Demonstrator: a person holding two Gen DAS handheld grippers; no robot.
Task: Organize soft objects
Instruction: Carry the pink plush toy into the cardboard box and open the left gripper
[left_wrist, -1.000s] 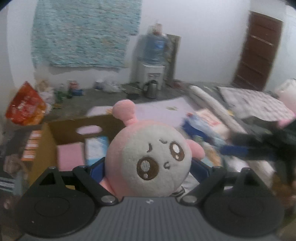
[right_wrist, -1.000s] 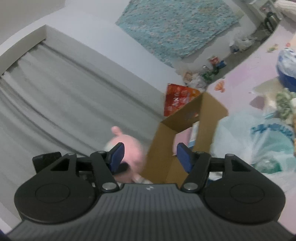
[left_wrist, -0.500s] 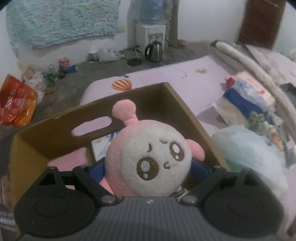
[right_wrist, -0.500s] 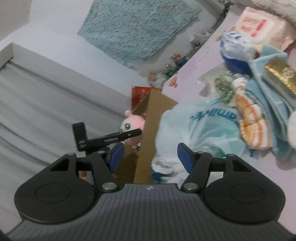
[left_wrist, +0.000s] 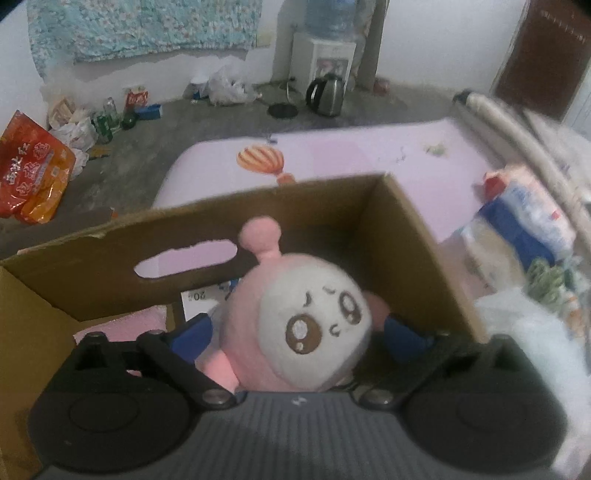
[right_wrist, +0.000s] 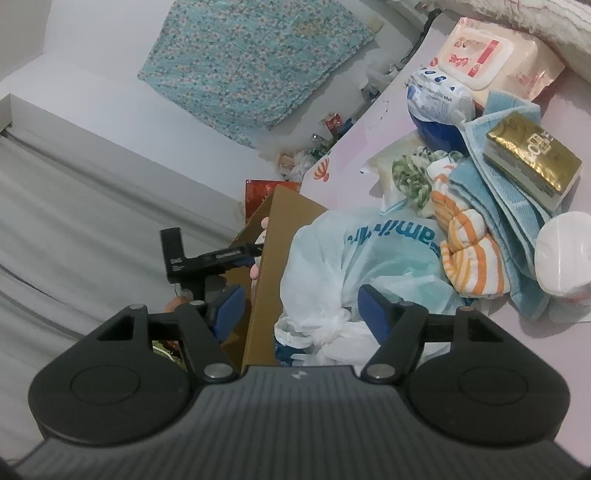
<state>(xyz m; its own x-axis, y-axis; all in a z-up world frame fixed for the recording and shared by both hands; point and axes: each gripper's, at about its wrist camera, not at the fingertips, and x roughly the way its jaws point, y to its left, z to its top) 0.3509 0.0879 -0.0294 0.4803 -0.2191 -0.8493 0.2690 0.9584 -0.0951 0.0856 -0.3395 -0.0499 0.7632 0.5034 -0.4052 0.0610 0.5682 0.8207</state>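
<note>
white bag (right_wrist: 369, 266) reading "amil", box (left_wrist: 406, 236) label "20"

I count one pink plush toy (left_wrist: 295, 325) and one cardboard box (left_wrist: 406, 236) in front of my left gripper. By my right I count one plastic bag (right_wrist: 354, 273), one blue towel (right_wrist: 495, 192), one gold pack (right_wrist: 532, 155), one wipes pack (right_wrist: 491, 55), one white roll (right_wrist: 565, 254), and one striped orange cloth (right_wrist: 469, 251).

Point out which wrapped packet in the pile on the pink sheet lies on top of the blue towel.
The gold foil-wrapped packet: it lies on the folded blue towel. The pink-and-white wipes pack and blue-and-white pack lie beyond it.
</note>
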